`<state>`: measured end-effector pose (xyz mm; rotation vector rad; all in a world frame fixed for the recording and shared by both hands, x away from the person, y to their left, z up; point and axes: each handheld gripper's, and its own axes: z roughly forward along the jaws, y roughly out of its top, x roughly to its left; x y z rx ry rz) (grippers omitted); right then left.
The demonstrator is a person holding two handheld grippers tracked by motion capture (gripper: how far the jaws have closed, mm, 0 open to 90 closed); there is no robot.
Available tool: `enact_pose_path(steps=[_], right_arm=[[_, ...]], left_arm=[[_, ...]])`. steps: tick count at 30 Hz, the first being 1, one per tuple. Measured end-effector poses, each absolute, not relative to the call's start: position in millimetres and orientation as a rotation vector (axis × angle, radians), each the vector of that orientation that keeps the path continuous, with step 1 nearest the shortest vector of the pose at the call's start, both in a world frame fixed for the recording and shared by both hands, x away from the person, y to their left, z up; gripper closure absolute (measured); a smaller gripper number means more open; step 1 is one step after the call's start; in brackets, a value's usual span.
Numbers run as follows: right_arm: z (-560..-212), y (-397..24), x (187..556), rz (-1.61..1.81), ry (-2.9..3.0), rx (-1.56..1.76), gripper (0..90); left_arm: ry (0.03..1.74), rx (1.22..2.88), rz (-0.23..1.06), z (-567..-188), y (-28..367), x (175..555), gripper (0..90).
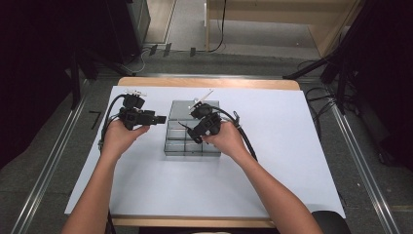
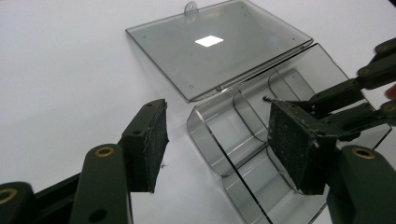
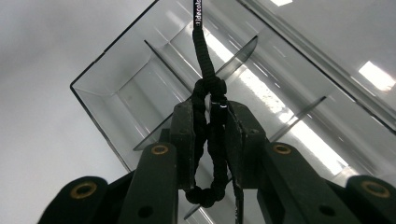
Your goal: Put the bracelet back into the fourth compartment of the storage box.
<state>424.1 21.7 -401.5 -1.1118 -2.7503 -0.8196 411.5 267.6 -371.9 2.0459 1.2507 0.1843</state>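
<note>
A: Where is the black braided cord [image 3: 208,135]?
B: In the right gripper view it sits low in the centre of the frame, its loop pinched between the pads of the right tool [image 3: 210,140]; its tail runs up to the top edge, ending in a tag with white letters. The right tool is clenched on it.
A: And what lies behind it?
B: The clear plastic box [image 3: 121,98], with thin dividers splitting it into compartments. In the high view the box [image 1: 182,148] is at the centre of the frame, and the right tool [image 1: 187,130] hangs over its middle.
A: Is the box open?
B: Yes. In the left gripper view its lid [image 2: 219,46] lies flat toward the top of the frame, hinged to the box.
A: The left tool [image 2: 224,149]?
B: Released; its jaws stand apart with one pad over the box's corner and nothing gripped. In the high view it is left of centre, beside the box, above the white surface [image 1: 292,146].
</note>
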Motion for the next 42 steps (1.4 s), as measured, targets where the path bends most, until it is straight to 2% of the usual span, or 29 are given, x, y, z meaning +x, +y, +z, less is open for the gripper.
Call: enact_pose_path(steps=[42], right_arm=[[-414,62,424,-0.714,-2.785,-1.049,75.4]], left_arm=[[1.275,2.041,0.174,-372,275,414,38.1]])
